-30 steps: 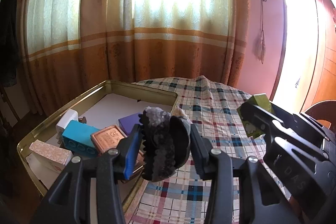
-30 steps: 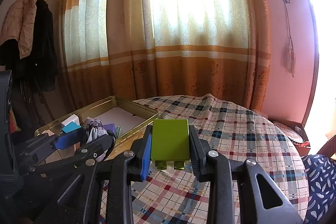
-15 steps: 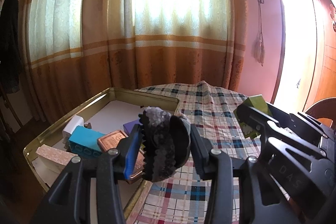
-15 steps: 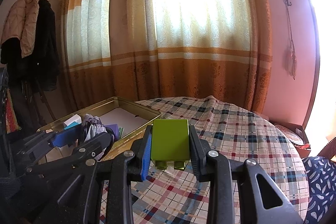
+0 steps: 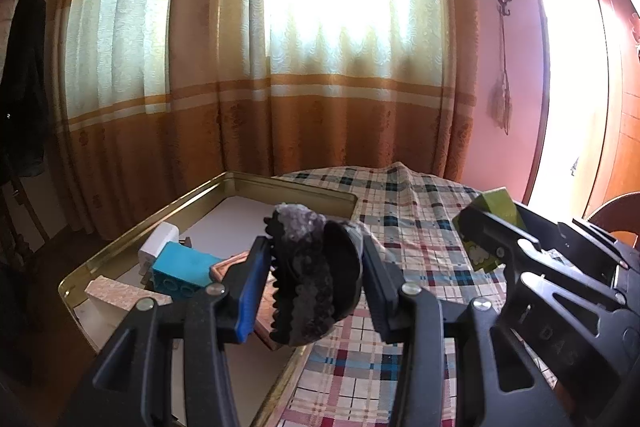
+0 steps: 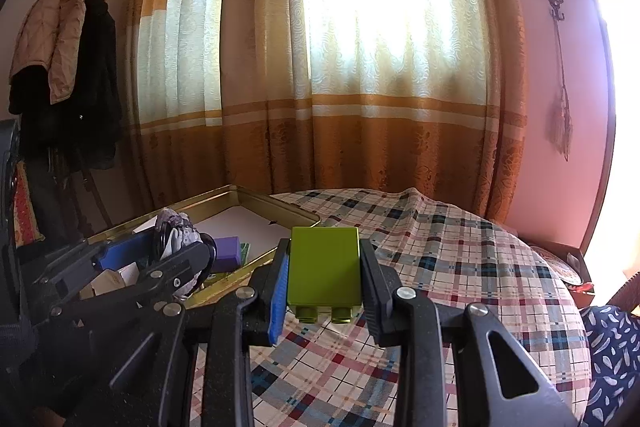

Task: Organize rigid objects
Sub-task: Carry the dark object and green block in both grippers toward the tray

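A dark purple crystal-lined geode rock (image 5: 308,275) is clamped in the left gripper (image 5: 314,279), above the near rim of the shallow gold metal tray (image 5: 312,187). To its right, a lime-green plastic building brick (image 6: 325,267) is gripped by the right gripper (image 6: 324,283) over open plaid tablecloth (image 6: 460,267).

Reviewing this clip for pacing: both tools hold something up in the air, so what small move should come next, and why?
Probably carry the left tool forward and down over the gold tin tray and release the dark hair claw clip there. The tray's far half shows bare white liner, other items already sit in it, and the clip hangs at its near edge. The right tool with the green block can follow.
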